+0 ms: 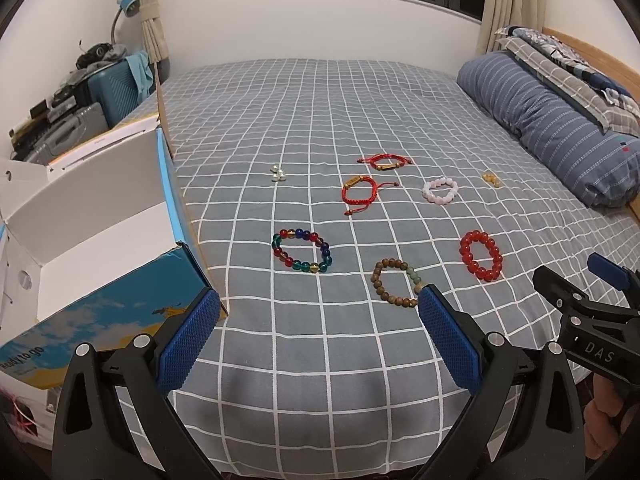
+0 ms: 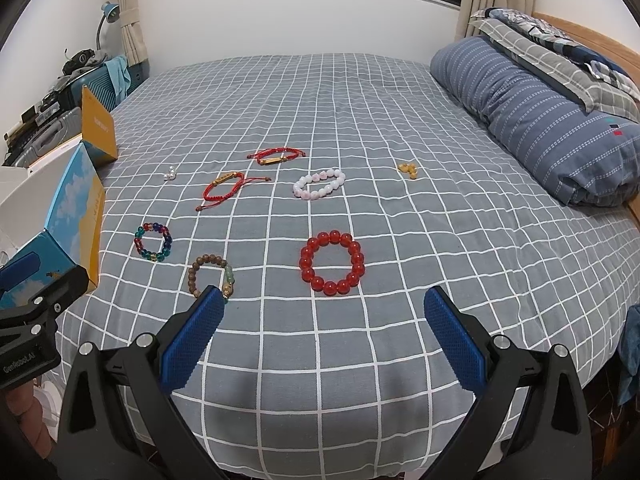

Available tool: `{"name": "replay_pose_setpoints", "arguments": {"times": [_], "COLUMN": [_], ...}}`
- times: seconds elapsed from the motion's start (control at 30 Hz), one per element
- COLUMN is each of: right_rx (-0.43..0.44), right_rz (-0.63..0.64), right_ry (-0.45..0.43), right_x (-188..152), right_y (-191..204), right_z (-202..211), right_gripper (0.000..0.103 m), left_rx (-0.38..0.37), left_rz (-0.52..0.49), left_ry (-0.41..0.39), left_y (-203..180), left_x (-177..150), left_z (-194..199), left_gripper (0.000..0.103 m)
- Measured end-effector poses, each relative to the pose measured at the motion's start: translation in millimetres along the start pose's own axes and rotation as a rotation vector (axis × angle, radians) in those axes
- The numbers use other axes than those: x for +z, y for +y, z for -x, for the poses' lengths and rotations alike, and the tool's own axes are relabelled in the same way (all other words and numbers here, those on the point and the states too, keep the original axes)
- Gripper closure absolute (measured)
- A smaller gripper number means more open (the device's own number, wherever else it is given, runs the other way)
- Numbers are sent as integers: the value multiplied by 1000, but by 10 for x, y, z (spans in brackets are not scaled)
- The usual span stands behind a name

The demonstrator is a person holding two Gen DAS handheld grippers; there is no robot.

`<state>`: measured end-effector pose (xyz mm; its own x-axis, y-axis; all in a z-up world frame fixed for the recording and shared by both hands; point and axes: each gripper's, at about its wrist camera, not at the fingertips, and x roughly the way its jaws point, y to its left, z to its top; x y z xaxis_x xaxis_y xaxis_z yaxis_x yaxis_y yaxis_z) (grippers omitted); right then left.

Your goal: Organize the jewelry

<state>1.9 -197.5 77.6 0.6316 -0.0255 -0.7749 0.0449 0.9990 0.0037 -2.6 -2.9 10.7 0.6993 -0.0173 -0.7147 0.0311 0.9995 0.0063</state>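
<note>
Several bracelets lie on the grey checked bed: a multicolour glass bead one (image 1: pixel 302 250) (image 2: pixel 154 241), a brown wooden bead one (image 1: pixel 396 283) (image 2: pixel 212 275), a red bead one (image 1: pixel 481 255) (image 2: pixel 332 263), a pink-white bead one (image 1: pixel 440 190) (image 2: pixel 319 183), and two red cord ones (image 1: pixel 360 194) (image 1: pixel 386 162). Small white pearls (image 1: pixel 277 173) and amber pieces (image 1: pixel 491 179) lie farther back. An open blue-and-white box (image 1: pixel 100 236) stands at the left. My left gripper (image 1: pixel 318 338) and right gripper (image 2: pixel 324 338) are open and empty above the near bed edge.
A rolled blue striped duvet (image 1: pixel 552 120) and pillows lie along the right by the wooden headboard. Suitcases, clutter and a blue lamp (image 1: pixel 126 8) stand at the far left beyond the bed. The right gripper shows at the right edge of the left view (image 1: pixel 592 312).
</note>
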Motion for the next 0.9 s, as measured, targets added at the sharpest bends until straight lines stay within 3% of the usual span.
{"name": "replay_pose_setpoints", "arguments": {"times": [0.53,0.9], "right_rx": [-5,14], "right_rz": [-8,1], "right_ry": [4,-9], "right_x": [48,675], "right_y": [-38,-183], "right_z": [-64,-485], "right_gripper": [7,7], "left_rx": [-5,-30], "left_rz": [-14,-72], "left_ry": [7,-16], "left_y": [-32,-154], "left_x": [76,715], "left_z": [-57,-428], "left_gripper": [6,6]}}
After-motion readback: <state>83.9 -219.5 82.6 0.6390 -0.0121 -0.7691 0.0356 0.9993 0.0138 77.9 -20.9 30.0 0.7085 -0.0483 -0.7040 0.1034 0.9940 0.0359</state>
